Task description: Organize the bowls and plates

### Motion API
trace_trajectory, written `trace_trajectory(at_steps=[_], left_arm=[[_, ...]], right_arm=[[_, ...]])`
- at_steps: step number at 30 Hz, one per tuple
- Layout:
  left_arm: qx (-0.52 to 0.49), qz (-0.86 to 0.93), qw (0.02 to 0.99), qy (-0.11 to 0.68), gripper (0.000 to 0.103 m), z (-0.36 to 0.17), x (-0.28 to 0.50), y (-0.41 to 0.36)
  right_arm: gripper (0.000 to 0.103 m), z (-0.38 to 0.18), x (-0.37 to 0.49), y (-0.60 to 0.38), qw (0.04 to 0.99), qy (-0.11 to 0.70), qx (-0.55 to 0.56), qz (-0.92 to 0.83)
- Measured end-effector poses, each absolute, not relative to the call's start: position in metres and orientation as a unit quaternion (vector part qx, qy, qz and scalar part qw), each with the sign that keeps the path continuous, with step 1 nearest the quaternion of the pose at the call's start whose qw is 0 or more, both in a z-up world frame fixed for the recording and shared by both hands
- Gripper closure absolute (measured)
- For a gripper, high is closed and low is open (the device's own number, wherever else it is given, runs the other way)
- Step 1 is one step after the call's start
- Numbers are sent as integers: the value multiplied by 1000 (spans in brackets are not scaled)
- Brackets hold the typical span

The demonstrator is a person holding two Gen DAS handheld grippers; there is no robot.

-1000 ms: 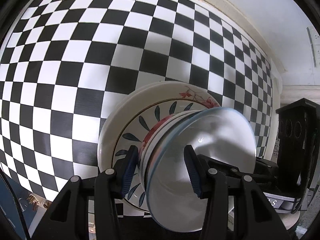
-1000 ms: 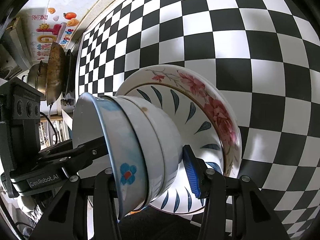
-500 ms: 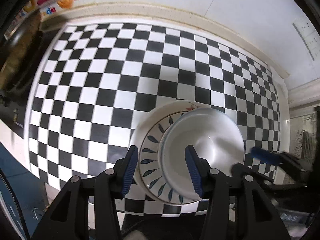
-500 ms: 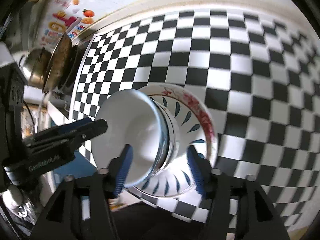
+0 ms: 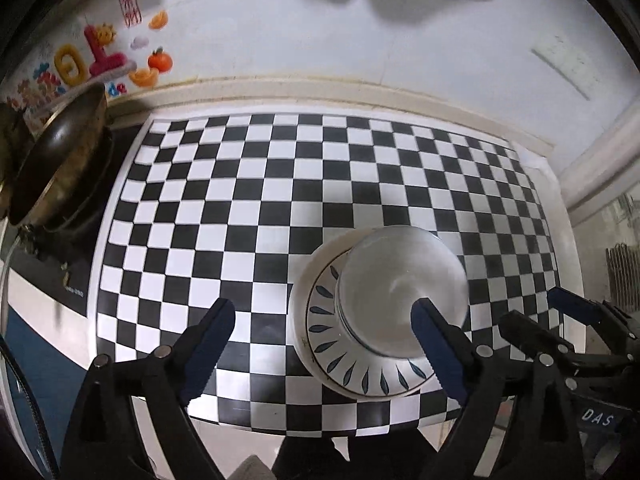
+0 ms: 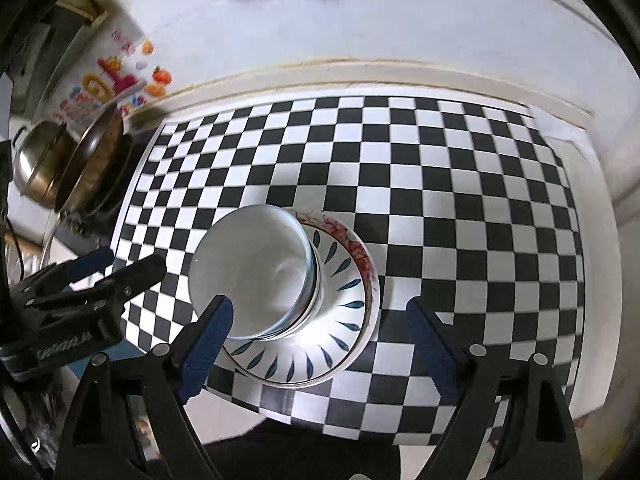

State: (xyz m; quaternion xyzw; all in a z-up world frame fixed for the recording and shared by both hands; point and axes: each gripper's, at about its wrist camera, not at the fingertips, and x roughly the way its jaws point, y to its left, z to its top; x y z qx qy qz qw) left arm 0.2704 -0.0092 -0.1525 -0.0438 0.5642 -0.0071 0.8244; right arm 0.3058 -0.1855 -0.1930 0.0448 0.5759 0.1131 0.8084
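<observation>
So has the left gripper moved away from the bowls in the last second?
Yes. The left gripper has pulled back and up from the stacked bowls; more checkered cloth shows, and its jaws stand open.

Bright, fisheye-warped edges; glare inside bowl [image 6: 256,272]

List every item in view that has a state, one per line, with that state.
Left gripper: open, holding nothing.
Right gripper: open, holding nothing.
Bowls: nested, upright, resting on the plates.
Leaf-pattern plate: flat, stacked on the floral plate.
Floral plate: flat on the checkered mat, bottom of the stack.
Pan: tilted on the stove.
</observation>
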Motion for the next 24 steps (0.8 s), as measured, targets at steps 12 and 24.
trace_trajectory(at_steps=[12,24], left_arm=[[-9,-26,886,462,13,-53,186,-12],[-8,6,915,404,13,9,79,-22]], right_arm=[[10,-96,202,-191,873,478,63,68],[9,-1,76,-195,924,375,26,72]])
